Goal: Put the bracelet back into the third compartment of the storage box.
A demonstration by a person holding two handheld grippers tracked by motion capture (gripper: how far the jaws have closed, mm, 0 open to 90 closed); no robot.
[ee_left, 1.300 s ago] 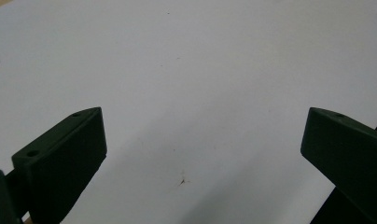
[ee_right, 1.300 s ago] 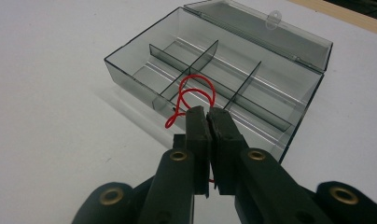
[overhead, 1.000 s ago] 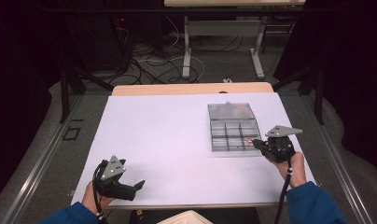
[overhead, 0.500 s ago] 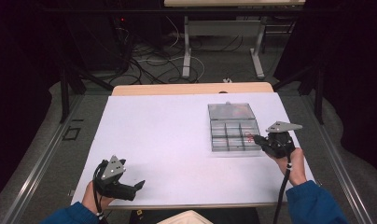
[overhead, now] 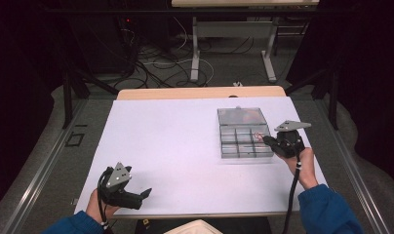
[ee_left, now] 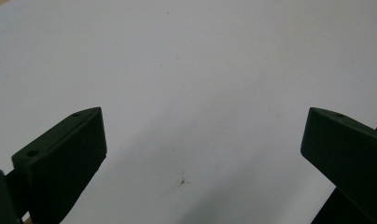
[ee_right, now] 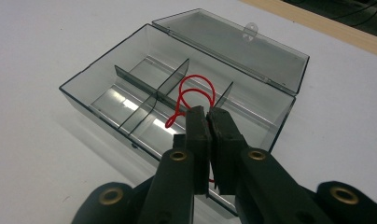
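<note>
- The right tongs (ee_right: 209, 116) are clamped together on a thin red cord (ee_right: 189, 100), whose loops hang off the tips over the open clear compartment box (ee_right: 130, 100).
- In the high view that box (overhead: 244, 146) lies at about 3 o'clock on the white table (overhead: 175, 141), with the right tongs (overhead: 263, 139) just at its 3 o'clock edge and the cord a faint red fleck (overhead: 257, 135) there.
- The left tongs (ee_left: 203, 140) stand wide apart with nothing between them, low over bare table; in the high view they rest at about 7 o'clock (overhead: 145, 192), well apart from the box.
- Risk: the cord is slight and springy, so if the grip loosens over a divider (ee_right: 170, 81) it could fall astride two compartments or snag on that wall.
- Risk: the loops could cling to the pads on release and be drawn back out of the box as the hand lifts.
- Risk: the box is light and nothing steadies it; a nudge from the tongs on its near wall could slide it or tip the open lid (ee_right: 233, 44).
- Orientation: in the right gripper view the cord's long axis runs from the tips towards 11 o'clock, its two rounded loops leading and its ends pinched at the tips.
- The cord seems to sit in or just above a middle compartment near the hinge side; whether it touches the floor there I cannot tell.
- The box's long axis runs from 9 o'clock to 3 o'clock in that view, lid hinged on the far side.
</note>
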